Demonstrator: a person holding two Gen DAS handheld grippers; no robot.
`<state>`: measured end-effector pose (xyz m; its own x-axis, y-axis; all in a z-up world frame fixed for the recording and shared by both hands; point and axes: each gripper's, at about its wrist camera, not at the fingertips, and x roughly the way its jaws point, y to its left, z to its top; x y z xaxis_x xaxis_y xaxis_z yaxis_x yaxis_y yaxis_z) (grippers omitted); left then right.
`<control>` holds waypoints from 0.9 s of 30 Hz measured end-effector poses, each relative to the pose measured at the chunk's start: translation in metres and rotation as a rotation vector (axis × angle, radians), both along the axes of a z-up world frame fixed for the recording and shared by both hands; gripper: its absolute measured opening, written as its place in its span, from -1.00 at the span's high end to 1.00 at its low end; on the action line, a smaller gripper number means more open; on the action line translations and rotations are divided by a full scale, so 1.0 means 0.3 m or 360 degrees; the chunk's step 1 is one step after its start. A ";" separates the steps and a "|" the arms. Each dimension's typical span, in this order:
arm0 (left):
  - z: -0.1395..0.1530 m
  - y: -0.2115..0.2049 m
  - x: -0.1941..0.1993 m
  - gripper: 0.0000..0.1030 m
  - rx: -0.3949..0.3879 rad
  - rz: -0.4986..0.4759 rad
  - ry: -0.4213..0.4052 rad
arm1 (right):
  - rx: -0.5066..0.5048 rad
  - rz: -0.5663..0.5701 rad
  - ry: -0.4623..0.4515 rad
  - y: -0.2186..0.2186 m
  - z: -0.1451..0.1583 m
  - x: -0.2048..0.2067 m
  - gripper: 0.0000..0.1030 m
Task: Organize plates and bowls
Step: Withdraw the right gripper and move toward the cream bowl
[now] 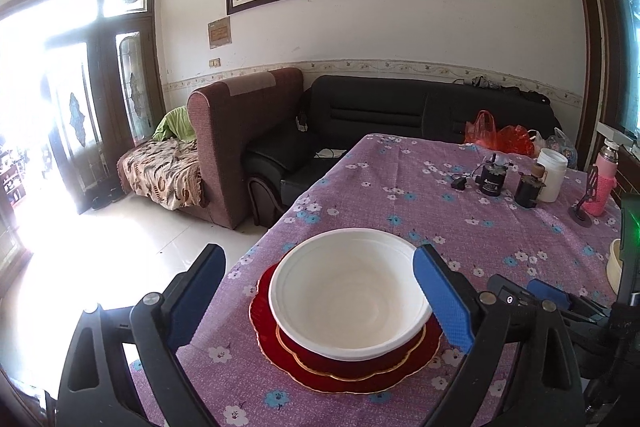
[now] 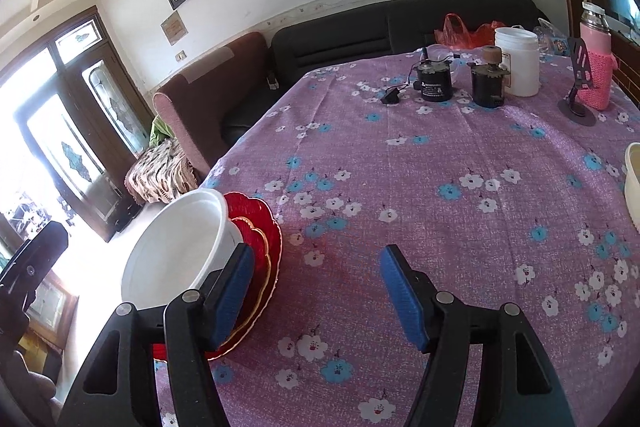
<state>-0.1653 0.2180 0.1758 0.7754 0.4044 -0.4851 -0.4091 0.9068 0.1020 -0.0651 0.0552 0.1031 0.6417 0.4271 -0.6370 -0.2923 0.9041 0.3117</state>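
A white bowl (image 1: 350, 293) sits on two stacked red plates with gold rims (image 1: 360, 373) near the left edge of the purple flowered table. My left gripper (image 1: 320, 291) is open, its blue-padded fingers (image 1: 440, 297) on either side of the bowl, not gripping it. In the right wrist view the bowl (image 2: 176, 251) and red plates (image 2: 260, 227) lie to the left. My right gripper (image 2: 318, 297) is open and empty over bare cloth, its left finger (image 2: 232, 295) in front of the plates. A cream bowl (image 2: 633, 183) is at the right edge.
At the table's far end stand two dark motors (image 2: 436, 83), a white jar (image 2: 516, 61), a pink bottle (image 2: 596, 67), a phone stand (image 2: 578, 107) and red bags (image 2: 460, 27). Sofas (image 1: 400, 111) lie beyond; the table's left edge (image 1: 280, 223) drops to the floor.
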 end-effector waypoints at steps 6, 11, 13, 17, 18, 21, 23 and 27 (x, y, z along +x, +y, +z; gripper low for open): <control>0.003 -0.057 0.013 -0.84 0.0011 -0.0061 0.0019 | 0.0010 -0.0031 0.0014 -0.047 -0.016 0.009 -0.37; 0.002 -0.097 0.018 -0.84 0.0032 -0.0104 0.0036 | 0.0022 -0.0057 0.0035 -0.085 -0.032 0.018 -0.38; -0.001 -0.112 0.024 -0.84 0.0034 -0.0125 0.0046 | 0.0025 -0.0066 0.0044 -0.099 -0.039 0.021 -0.38; -0.005 -0.148 0.035 -0.84 0.0048 -0.0159 0.0062 | 0.0035 -0.0086 0.0053 -0.131 -0.050 0.021 -0.38; -0.007 -0.159 0.038 -0.84 0.0055 -0.0169 0.0067 | 0.0036 -0.0091 0.0053 -0.139 -0.051 0.021 -0.38; -0.015 -0.184 0.045 -0.84 0.0066 -0.0196 0.0082 | 0.0047 -0.0107 0.0061 -0.165 -0.060 0.026 -0.38; -0.020 -0.201 0.047 -0.84 0.0072 -0.0209 0.0091 | 0.0055 -0.0119 0.0067 -0.183 -0.065 0.031 -0.38; -0.030 -0.230 0.060 -0.84 0.0081 -0.0237 0.0111 | 0.0064 -0.0137 0.0074 -0.213 -0.070 0.032 -0.38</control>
